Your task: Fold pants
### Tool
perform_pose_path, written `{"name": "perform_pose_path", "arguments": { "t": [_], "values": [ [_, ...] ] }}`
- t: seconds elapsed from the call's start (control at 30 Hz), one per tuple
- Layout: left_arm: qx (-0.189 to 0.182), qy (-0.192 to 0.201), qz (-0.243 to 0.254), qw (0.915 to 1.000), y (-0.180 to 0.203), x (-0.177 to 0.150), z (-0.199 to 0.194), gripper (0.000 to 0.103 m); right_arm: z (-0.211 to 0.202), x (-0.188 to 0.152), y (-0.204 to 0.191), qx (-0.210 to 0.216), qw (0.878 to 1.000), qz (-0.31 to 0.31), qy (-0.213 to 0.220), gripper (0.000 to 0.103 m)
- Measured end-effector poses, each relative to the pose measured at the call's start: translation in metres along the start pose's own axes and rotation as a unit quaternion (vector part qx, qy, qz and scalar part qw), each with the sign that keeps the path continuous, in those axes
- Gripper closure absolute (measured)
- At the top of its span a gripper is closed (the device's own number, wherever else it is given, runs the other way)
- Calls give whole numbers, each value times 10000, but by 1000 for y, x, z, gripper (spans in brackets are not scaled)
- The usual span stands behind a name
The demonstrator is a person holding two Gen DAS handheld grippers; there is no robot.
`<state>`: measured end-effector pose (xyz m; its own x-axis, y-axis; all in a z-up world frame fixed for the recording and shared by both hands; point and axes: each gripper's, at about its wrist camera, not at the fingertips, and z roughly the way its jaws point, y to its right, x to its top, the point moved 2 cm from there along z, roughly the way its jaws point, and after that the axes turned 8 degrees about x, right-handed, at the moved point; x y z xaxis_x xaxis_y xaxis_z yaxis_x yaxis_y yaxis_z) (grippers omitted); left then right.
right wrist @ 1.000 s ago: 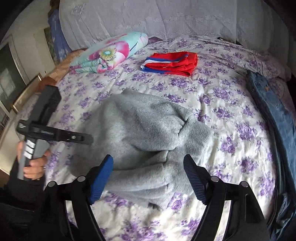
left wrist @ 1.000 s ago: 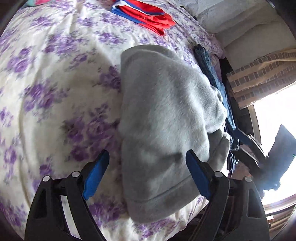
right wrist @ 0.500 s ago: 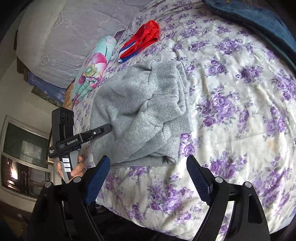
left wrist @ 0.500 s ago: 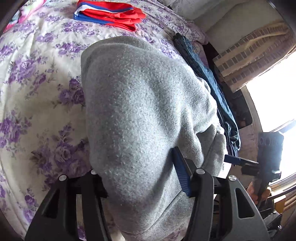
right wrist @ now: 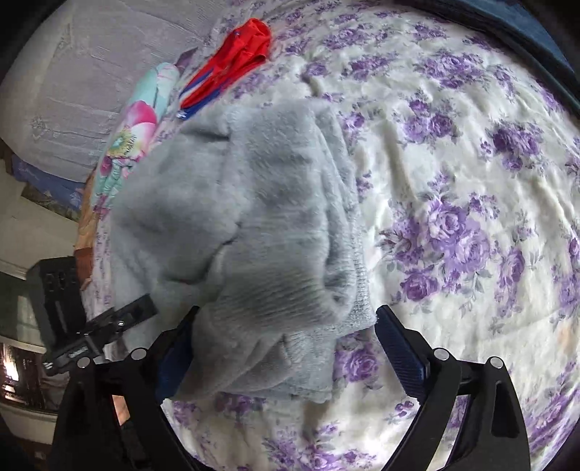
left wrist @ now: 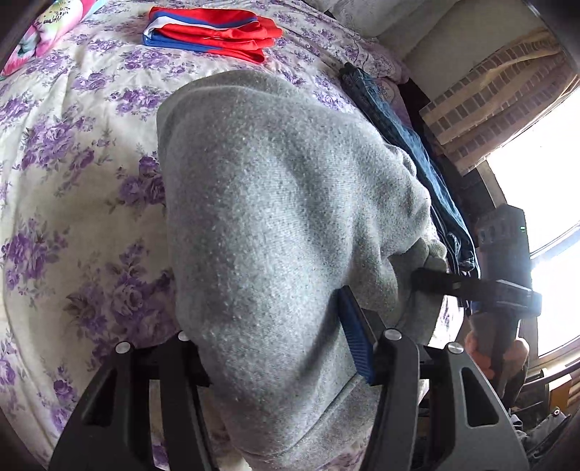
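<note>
The grey fleece pants [left wrist: 275, 224] lie bunched on the bed's floral bedspread [left wrist: 72, 188], near its edge, with a thick fold of them between the fingers of the left tool [left wrist: 275, 337]; its blue pad presses into the cloth on one side while the other finger is buried under the fabric, so the left tool grips the pants. In the right wrist view the same pants [right wrist: 232, 217] lie heaped toward the left, their ribbed cuff end reaching down between the fingers of the right tool [right wrist: 286, 347]. The right tool's jaws are opening: the right pad stands clear of the cloth, just beside the cuff's edge, and the left pad is partly covered by fabric, so it grips nothing. Folded red shorts with blue and white stripes [left wrist: 214, 30] rest farther up the bed, well apart from the pants. Blue jeans [left wrist: 409, 145] lie along the far edge beside the pants. A floral pillow [right wrist: 141, 123] lies by the shorts.
</note>
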<state>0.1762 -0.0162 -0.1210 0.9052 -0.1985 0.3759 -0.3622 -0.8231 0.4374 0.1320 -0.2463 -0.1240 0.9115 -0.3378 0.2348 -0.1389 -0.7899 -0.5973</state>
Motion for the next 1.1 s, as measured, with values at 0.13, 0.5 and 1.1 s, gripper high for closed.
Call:
{"name": "perform_pose_path", "arguments": {
  "t": [0.13, 0.5, 1.1],
  "values": [
    [-29, 26, 32, 10000, -3, -1, 2, 48, 7, -1, 12, 441, 9984, 355, -83, 3],
    [-427, -50, -202, 9989, -17, -1, 9, 46, 25, 15, -9, 808, 9959, -313, 250, 21],
    [1324, 886, 660, 9850, 51, 19, -76, 53, -49, 19, -82, 783, 9784, -1683, 911, 53]
  ]
}}
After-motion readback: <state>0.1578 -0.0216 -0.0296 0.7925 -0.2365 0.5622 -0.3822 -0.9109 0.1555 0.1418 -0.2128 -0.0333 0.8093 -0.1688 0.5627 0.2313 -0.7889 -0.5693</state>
